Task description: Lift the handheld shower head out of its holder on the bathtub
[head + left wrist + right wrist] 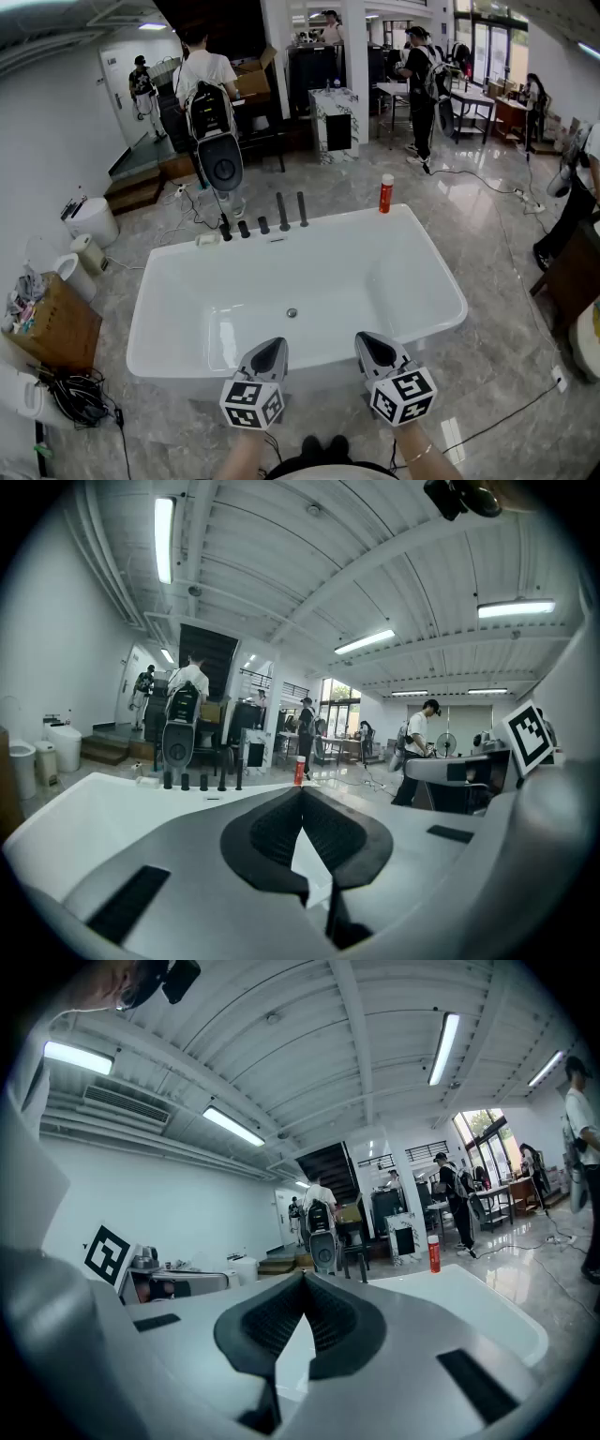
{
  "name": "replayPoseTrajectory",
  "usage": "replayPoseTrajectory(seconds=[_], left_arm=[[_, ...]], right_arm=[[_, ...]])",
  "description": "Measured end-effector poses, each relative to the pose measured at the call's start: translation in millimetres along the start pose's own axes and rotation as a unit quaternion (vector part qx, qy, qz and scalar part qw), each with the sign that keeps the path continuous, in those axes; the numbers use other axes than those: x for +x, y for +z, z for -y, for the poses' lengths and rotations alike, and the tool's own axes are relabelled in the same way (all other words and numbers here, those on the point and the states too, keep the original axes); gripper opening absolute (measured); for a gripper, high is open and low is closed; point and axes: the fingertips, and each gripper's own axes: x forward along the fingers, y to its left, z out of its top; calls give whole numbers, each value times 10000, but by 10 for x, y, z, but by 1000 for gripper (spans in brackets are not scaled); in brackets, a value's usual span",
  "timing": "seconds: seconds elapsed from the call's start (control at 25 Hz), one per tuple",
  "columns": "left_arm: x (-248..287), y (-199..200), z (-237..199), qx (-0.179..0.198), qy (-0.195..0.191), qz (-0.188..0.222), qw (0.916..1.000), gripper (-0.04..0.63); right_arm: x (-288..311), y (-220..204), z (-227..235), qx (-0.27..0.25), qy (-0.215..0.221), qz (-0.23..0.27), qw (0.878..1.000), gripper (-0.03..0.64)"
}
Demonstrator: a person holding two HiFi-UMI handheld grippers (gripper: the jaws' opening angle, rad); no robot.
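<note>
Both grey two-jaw grippers, left (pixel 270 347) and right (pixel 370 342), are seen closed and empty above the near rim of the white glossy bathtub (pixel 433 272). The black upright handheld shower head (pixel 302 209) is seated on the far rim, well apart, with the open basin between.

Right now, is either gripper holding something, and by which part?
Nothing is held: the left gripper and the right gripper are both shut and empty.

Black shower head (pixel 302 208), upright, on bathtub (pixel 441 281) far rim

Left gripper (pixel 277 341), right gripper (pixel 362 337): fingers (pixel 267 832) together
</note>
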Motion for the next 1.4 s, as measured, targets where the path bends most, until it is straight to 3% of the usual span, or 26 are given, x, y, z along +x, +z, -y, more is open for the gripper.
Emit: replayPoseTrajectory(seconds=[0.4,0.72,0.96,1.4], left_arm=[[311,54,52,121,56,36,9999,20],[838,87,-306,108,93,-120,9998,20],[1389,122,-1012,9,129,-178,9998,20],[2502,360,-2383,-251,-172,-388,9988,20]], right_arm=[[84,-64,305,144,117,-35,9998,5],[712,-79,523,337,263,-86,9991,6],[1614,-140,646,331,209,-297,9988,6],[3570,152,888,220,89,-402,9989,8]])
